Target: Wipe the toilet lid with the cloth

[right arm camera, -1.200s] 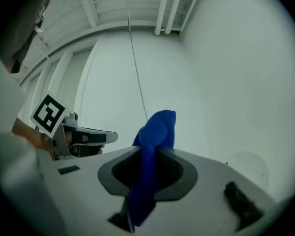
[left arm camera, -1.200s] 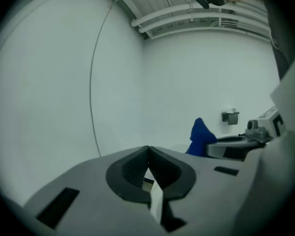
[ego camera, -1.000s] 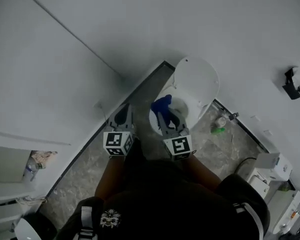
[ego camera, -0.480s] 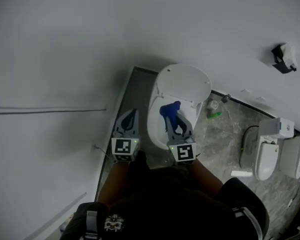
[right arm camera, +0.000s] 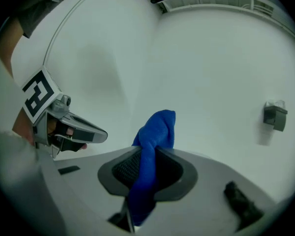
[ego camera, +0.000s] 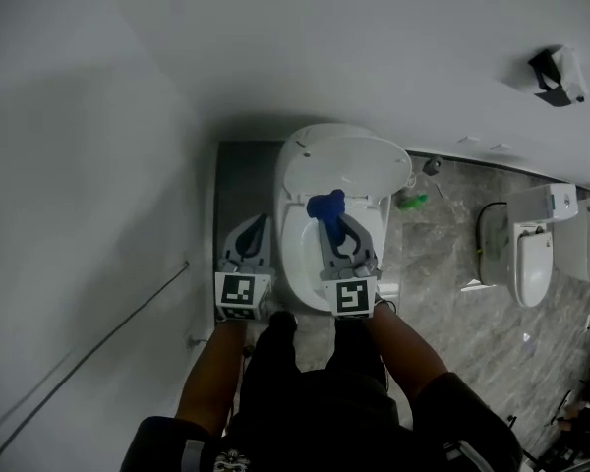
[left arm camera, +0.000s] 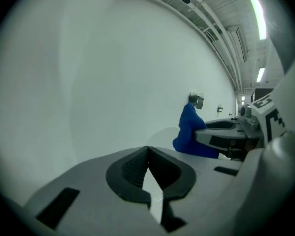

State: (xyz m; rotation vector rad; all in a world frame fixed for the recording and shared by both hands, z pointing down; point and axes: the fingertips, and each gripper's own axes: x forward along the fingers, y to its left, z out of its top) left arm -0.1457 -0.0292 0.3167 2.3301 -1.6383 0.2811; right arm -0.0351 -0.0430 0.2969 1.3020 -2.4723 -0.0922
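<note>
A white toilet stands below me, its lid (ego camera: 349, 163) tipped up toward the wall and its bowl rim (ego camera: 291, 264) in front of it. My right gripper (ego camera: 334, 222) hovers over the bowl, shut on a bunched blue cloth (ego camera: 325, 205) that sticks up past its tips. In the right gripper view the cloth (right arm camera: 155, 130) is pinched between the black pads (right arm camera: 127, 168). My left gripper (ego camera: 258, 222) hangs left of the bowl, over the grey floor. Its jaws meet at the tip (left arm camera: 147, 149) with nothing between them. From the left gripper view the cloth (left arm camera: 189, 132) shows off to the right.
A white wall runs close along the left and behind the toilet. A green bottle (ego camera: 410, 202) lies on the marbled floor right of the toilet. A second white fixture (ego camera: 529, 249) stands farther right, below a black wall holder (ego camera: 555, 71). The person's legs fill the bottom.
The head view has swung so the toilet now sits centred and square ahead. Both grippers keep their places by the bowl, and the right one still holds the cloth.
</note>
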